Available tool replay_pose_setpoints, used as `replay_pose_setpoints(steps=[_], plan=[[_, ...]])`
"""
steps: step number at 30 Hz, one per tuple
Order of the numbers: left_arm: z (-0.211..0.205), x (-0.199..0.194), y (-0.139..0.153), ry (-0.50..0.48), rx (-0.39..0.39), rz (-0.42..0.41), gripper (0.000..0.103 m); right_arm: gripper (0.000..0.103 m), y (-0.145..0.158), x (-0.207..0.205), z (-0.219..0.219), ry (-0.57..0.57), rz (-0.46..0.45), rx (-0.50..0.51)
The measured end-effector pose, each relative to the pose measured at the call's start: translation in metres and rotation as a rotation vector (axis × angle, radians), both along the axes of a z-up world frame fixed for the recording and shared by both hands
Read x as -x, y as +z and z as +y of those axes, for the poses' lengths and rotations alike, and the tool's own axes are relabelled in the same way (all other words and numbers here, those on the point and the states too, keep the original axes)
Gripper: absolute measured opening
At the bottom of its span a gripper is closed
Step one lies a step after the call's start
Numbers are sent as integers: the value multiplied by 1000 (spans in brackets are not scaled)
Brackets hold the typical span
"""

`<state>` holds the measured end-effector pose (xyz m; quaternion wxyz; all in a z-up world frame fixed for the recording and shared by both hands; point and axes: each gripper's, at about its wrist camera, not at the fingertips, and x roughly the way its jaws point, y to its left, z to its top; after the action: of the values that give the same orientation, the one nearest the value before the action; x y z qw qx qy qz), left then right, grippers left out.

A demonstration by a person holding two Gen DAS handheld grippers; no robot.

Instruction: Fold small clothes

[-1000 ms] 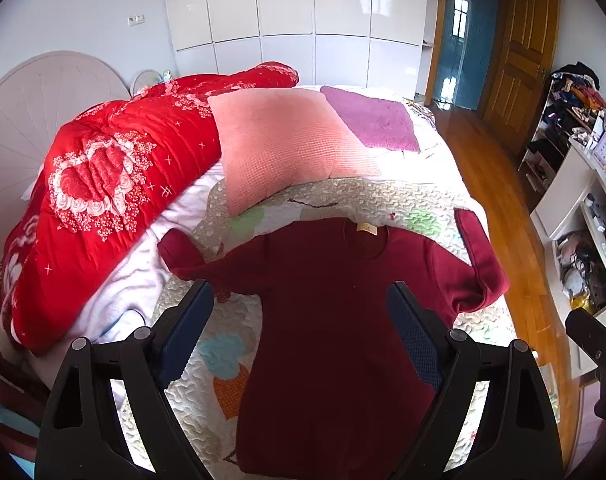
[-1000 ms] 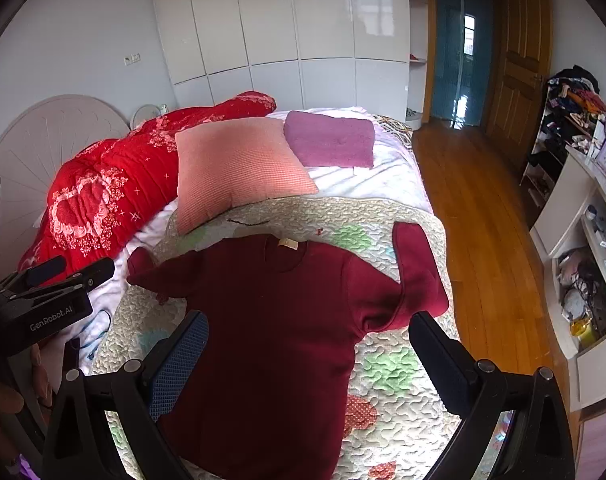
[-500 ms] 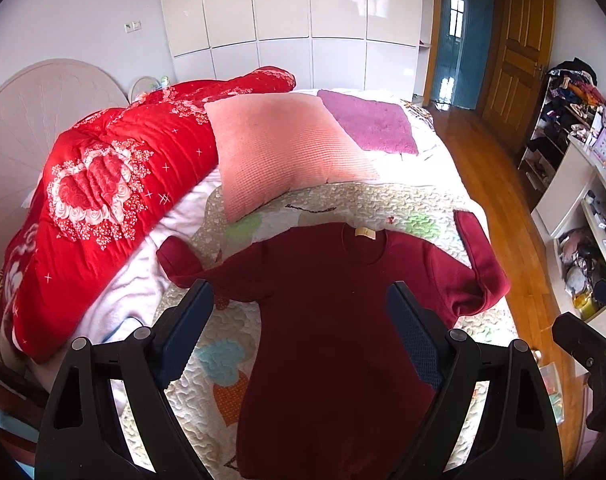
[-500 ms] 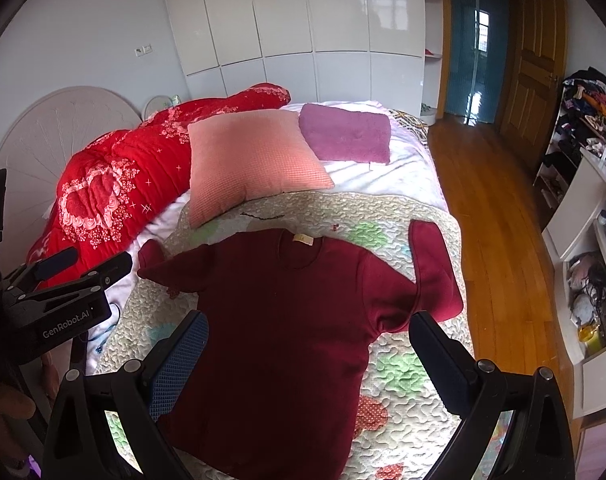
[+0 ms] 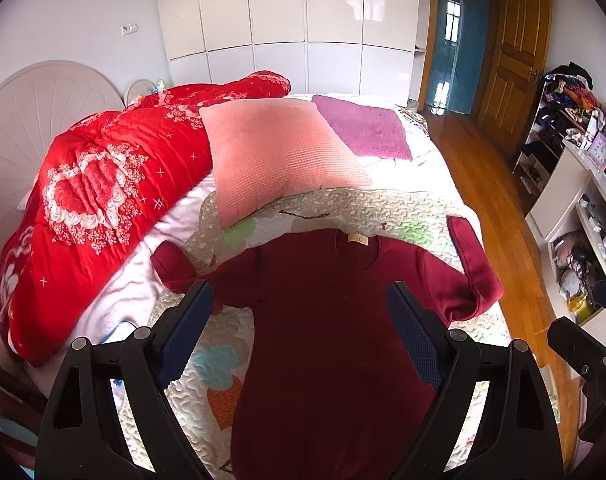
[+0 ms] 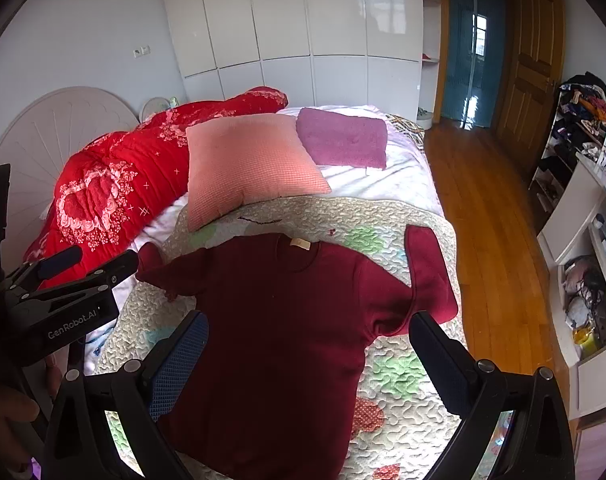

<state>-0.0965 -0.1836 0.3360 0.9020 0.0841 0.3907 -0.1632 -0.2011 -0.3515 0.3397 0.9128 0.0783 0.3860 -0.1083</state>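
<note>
A dark red long-sleeved top (image 5: 327, 336) lies flat, front up, on a patterned quilt (image 5: 383, 208) on the bed, neck away from me. It also shows in the right wrist view (image 6: 287, 320). Its right sleeve (image 6: 427, 276) is bent up near the bed's right edge; the left sleeve (image 5: 179, 268) reaches to the left. My left gripper (image 5: 299, 300) is open and empty, held above the top's chest. My right gripper (image 6: 307, 328) is open and empty, above the top's body.
A pink pillow (image 5: 275, 160), a purple towel (image 5: 363, 128) and a red duvet (image 5: 103, 200) lie further up the bed. Wooden floor (image 6: 491, 216) and cluttered white shelves (image 6: 583, 248) are to the right. The left gripper's body (image 6: 63, 308) shows at the left of the right wrist view.
Both grippers have drawn back and risen slightly, so the top sits lower and smaller in view. Both stay open. The top has not moved.
</note>
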Motion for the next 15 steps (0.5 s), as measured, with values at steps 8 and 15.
replay_pose_setpoints(steps=[8,15], plan=[[2,-1,2,9,23,4,88,100,4,-1,4,6,6,5],[5,-2,0,10,15,8,88,100,-3,-5,7,17,28,-19]])
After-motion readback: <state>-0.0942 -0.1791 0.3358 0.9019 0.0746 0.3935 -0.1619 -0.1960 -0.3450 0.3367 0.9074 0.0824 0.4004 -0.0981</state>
